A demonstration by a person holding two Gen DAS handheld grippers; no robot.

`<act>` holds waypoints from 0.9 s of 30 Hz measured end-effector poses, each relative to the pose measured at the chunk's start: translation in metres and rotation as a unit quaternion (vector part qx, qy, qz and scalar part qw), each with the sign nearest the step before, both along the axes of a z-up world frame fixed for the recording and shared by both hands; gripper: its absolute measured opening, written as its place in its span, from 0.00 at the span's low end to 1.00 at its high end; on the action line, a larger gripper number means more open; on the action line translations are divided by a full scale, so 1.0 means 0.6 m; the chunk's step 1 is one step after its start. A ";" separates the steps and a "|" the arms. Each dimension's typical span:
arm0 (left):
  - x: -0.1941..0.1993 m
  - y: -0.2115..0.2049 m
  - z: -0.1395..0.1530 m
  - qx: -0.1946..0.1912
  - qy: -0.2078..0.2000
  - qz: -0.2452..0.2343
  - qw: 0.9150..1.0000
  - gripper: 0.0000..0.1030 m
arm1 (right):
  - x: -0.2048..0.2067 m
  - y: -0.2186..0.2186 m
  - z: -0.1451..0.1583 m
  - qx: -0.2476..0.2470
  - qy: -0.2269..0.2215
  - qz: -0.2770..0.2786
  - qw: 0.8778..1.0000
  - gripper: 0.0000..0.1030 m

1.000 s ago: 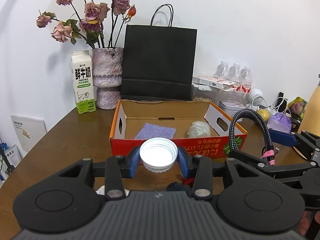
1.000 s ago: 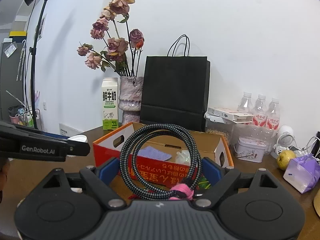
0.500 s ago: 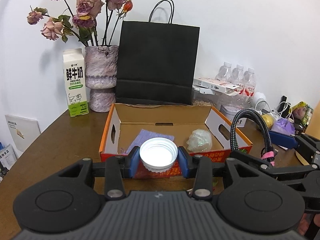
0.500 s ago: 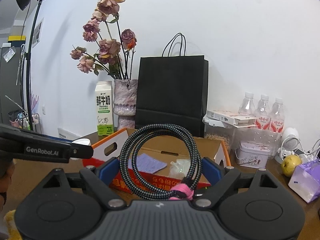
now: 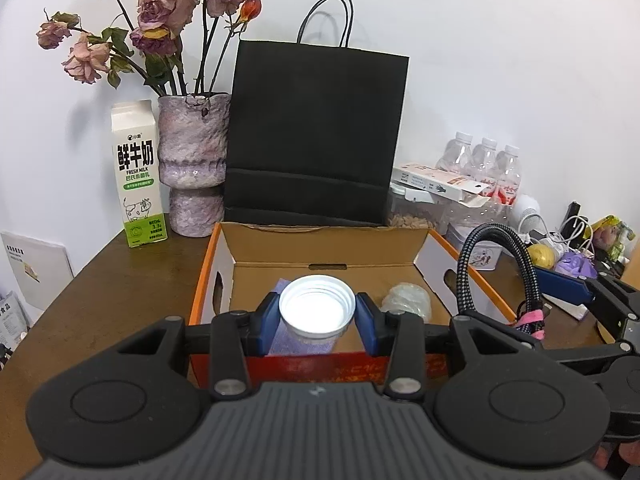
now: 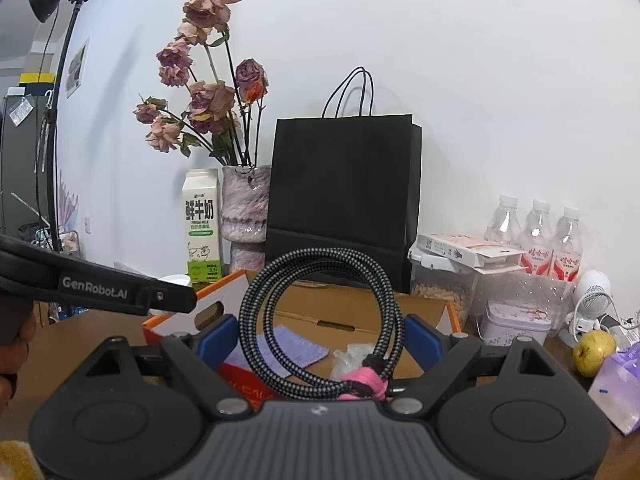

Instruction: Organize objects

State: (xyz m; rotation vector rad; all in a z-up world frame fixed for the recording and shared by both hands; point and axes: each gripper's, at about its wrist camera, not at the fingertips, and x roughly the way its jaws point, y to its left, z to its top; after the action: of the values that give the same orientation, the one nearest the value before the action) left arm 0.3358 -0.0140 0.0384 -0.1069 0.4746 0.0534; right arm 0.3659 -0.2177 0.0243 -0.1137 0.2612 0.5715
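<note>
My left gripper (image 5: 317,322) is shut on a small white round container (image 5: 316,306) with a threaded rim, held over the front wall of an open orange cardboard box (image 5: 325,249). In the box lie a purple cloth (image 6: 298,345) and a crumpled clear plastic ball (image 5: 406,299). My right gripper (image 6: 320,344) is shut on a coiled black-and-white braided cable (image 6: 260,284) tied with a pink band (image 6: 362,381). It hovers at the box's near right side. In the left wrist view the cable (image 5: 466,264) stands right of the box.
Behind the box stand a black paper bag (image 5: 316,132), a vase of dried roses (image 5: 194,160) and a milk carton (image 5: 138,176). To the right are water bottles (image 6: 536,224), a clear tub (image 6: 448,284), a yellow fruit (image 6: 594,352) and a purple pouch (image 6: 620,388).
Both grippers have moved forward toward the box with their loads still held. The box now looks larger and nearer, and the white container sits over its front wall.
</note>
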 end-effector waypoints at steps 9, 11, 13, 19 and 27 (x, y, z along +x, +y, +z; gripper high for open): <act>0.047 0.016 -0.002 -0.001 0.013 0.009 1.000 0.40 | 0.050 0.013 -0.003 -0.006 -0.004 0.000 1.000 0.86; 0.059 0.020 -0.003 -0.002 0.017 0.009 1.000 0.40 | 0.061 0.016 -0.003 -0.006 -0.004 -0.002 1.000 0.86; 0.071 0.023 -0.004 -0.001 0.020 0.010 1.000 0.40 | 0.072 0.017 -0.003 -0.005 -0.003 -0.001 1.000 0.86; 0.106 0.027 -0.004 0.000 0.027 0.010 1.000 0.40 | 0.104 0.022 -0.003 -0.005 0.001 -0.003 1.000 0.86; 0.155 0.025 -0.012 0.004 0.034 0.011 0.999 0.40 | 0.139 0.034 -0.010 -0.010 0.014 -0.002 1.000 0.86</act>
State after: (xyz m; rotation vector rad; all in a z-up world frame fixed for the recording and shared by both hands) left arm 0.4289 0.0008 0.0310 -0.1029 0.5417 0.0800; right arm 0.4496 -0.1971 0.0182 -0.1251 0.2952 0.5666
